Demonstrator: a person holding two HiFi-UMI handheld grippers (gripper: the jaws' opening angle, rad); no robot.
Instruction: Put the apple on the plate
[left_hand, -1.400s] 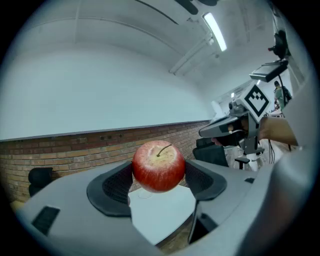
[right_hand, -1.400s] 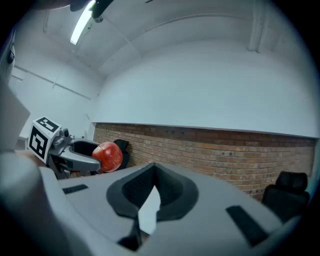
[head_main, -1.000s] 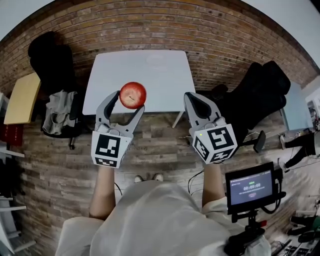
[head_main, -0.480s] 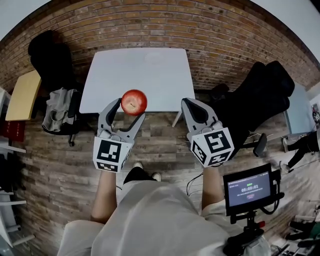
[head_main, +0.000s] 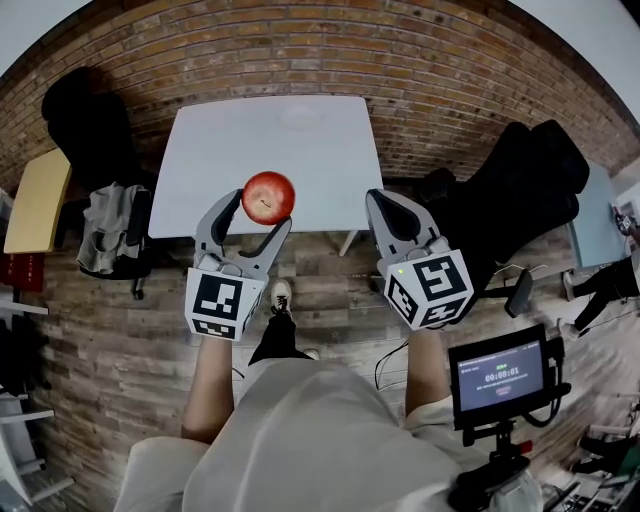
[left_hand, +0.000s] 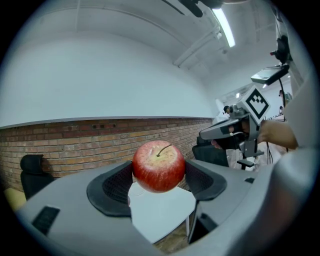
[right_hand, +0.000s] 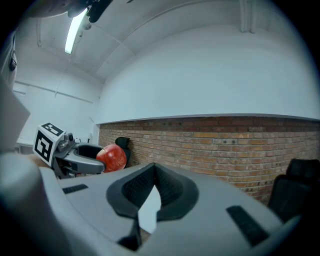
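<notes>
Apple: clamped in the left hand-held gripper, in the air by the near edge of the worktop.
Right hand-held gripper: jaws together, nothing between them.
Plate: on the far part of the worktop.

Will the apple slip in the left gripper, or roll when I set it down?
The apple looks round and glossy, pinched only at its sides by the left gripper, so a jolt might twist it. Released on the flat table, it would probably roll.
</notes>
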